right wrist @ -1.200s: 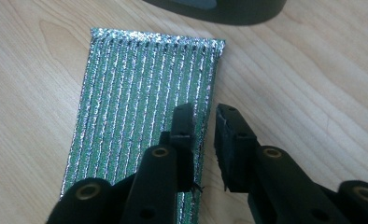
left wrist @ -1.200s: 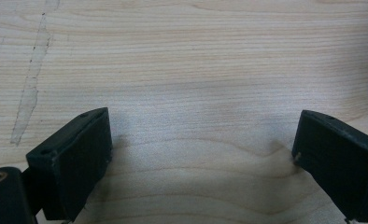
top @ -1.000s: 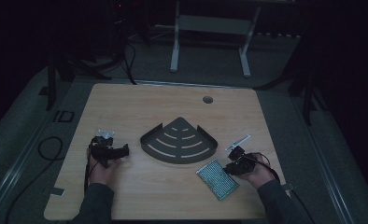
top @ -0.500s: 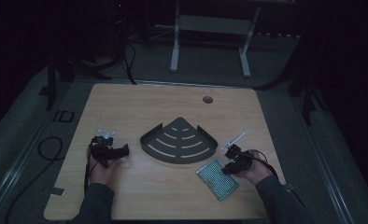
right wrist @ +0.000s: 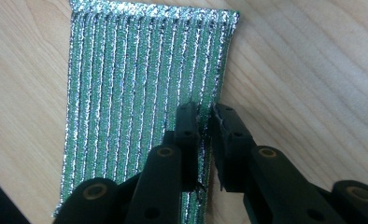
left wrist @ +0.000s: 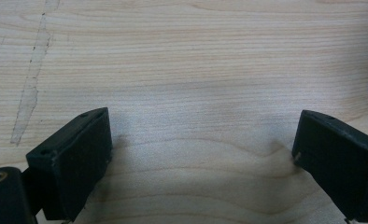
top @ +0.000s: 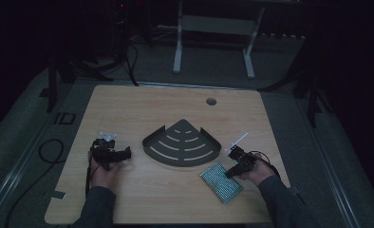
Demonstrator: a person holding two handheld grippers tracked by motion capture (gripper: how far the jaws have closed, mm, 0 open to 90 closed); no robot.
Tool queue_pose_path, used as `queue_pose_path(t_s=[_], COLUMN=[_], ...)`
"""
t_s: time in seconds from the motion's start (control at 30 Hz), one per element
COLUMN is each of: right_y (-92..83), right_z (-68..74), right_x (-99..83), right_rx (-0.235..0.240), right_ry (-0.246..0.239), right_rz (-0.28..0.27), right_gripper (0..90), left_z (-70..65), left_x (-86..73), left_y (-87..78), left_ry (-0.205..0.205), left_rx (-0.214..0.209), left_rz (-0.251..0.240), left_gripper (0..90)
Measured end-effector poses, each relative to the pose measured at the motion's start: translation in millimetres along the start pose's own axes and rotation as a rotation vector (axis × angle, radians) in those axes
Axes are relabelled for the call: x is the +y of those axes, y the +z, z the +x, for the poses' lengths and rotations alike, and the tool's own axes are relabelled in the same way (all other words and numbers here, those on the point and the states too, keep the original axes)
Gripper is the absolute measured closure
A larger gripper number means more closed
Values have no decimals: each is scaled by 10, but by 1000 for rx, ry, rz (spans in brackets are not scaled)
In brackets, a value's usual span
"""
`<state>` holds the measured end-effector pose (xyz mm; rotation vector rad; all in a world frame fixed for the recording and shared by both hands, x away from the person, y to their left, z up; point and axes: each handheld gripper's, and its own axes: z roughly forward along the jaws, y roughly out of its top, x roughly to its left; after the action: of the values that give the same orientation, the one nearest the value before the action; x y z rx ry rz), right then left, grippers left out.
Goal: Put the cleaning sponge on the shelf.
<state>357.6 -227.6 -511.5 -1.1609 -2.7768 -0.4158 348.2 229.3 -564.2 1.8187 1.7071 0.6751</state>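
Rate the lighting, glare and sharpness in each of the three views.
High view: dim and underexposed, surroundings nearly black, wooden table readable. Left gripper view: bright, even light, grain sharp, soft shadow between the open fingers. Right gripper view: well lit, sparkly glare on the green metallic pad; near fingers slightly soft.

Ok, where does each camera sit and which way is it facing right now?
High view: above the person's side, looking forward and down on the wooden table; both forearms, left gripper, right gripper.
Left gripper view: rides the left gripper, looking down at bare wood between wide-apart jaws.
Right gripper view: rides the right gripper, jaws pinching the edge of the green scouring pad.
Shared: the pad shows in the high and right gripper views; the dark corner rack lies mid-table.
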Motion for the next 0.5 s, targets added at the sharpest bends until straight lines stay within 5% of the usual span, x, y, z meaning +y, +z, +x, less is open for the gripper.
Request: queue_pose_path(t_s=[0.13, 0.5], right_y=[0, -64], right_z=[-1, 92], right_x=[25, 82], right_rx=[13, -63], right_ry=[2, -62], right_rz=[25, 80], right_gripper=[847, 895], left_z=[0, 0], left_x=[0, 1], left_y=[0, 0], left_ry=[0, 0], left_rx=[0, 0], left_rz=[0, 0], left_gripper=[52, 52])
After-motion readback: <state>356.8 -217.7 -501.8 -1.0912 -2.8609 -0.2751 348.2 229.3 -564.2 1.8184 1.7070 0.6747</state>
